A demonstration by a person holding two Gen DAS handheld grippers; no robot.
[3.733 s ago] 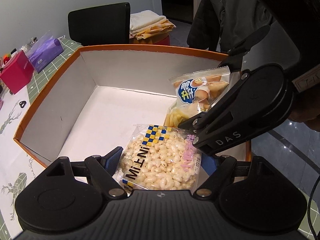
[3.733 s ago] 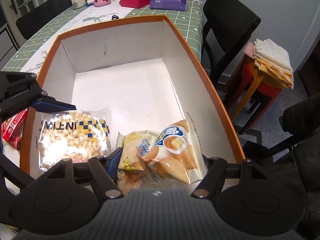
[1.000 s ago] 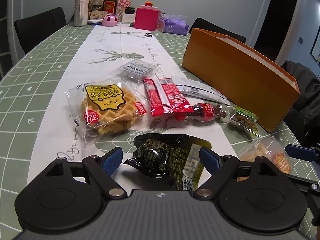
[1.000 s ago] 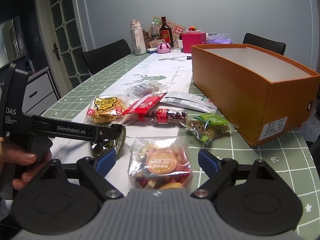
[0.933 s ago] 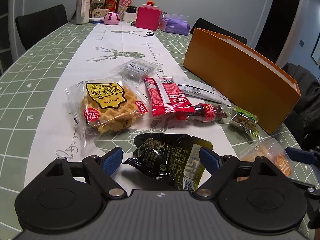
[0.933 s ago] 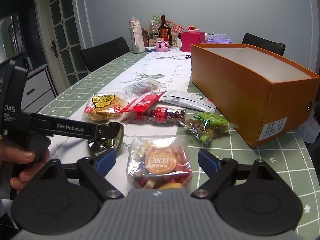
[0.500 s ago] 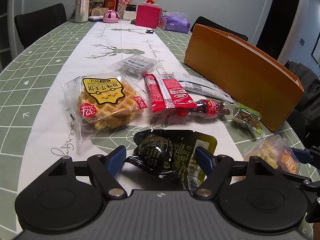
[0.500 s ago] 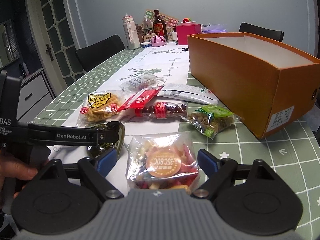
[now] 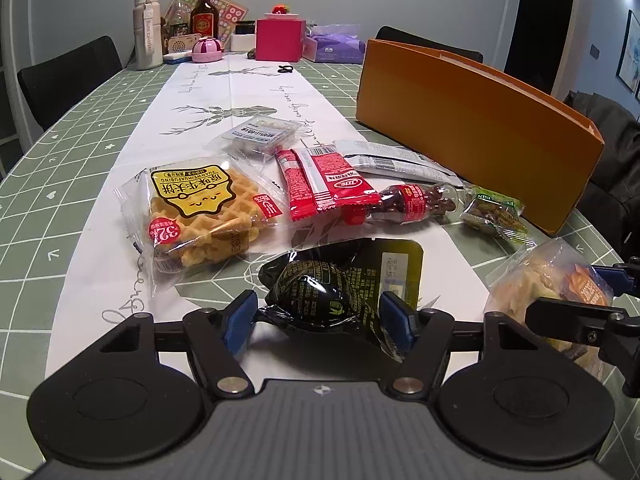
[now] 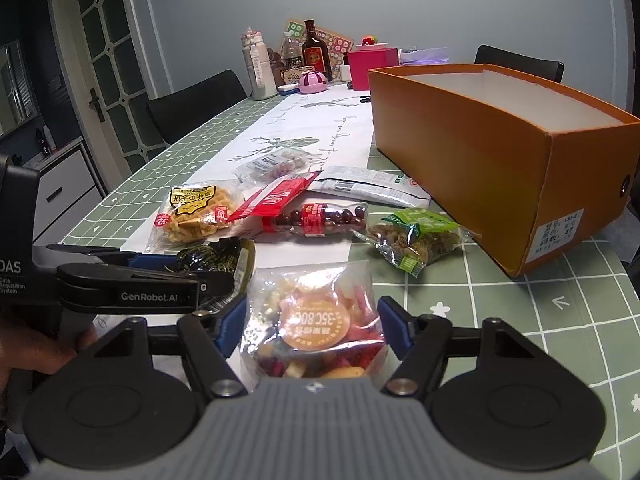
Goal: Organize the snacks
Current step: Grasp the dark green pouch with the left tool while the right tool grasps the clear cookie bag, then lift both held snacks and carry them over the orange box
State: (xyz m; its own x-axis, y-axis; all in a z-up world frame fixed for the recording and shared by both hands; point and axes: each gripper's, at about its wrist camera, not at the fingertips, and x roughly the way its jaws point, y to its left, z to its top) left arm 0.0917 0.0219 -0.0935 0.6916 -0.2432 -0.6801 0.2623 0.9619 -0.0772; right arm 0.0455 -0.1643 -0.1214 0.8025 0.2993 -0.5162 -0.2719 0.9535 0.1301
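My left gripper (image 9: 318,320) is open with its fingers on either side of a black snack pouch (image 9: 320,284) lying on the table. My right gripper (image 10: 310,326) is open around a clear bag of mixed candy with an orange sticker (image 10: 314,318). Both packs rest on the table. The orange box (image 10: 500,148) stands open at the right; it also shows in the left wrist view (image 9: 472,120). A waffle pack (image 9: 200,208), red sachets (image 9: 324,182), a bottle of red-brown candies (image 9: 412,202), a green nut pack (image 10: 416,238) and a white pack (image 10: 368,186) lie between.
A clear biscuit pack (image 9: 260,136) lies farther up the white table runner (image 9: 248,88). Bottles, a pink box (image 9: 280,40) and purple tissues (image 9: 332,42) crowd the far end. Black chairs (image 10: 196,104) stand around the table.
Both grippers left the box, where they dropped their packs, and came down to the table. In the last second both moved forward around the black pouch and the candy bag, and their jaws narrowed slightly.
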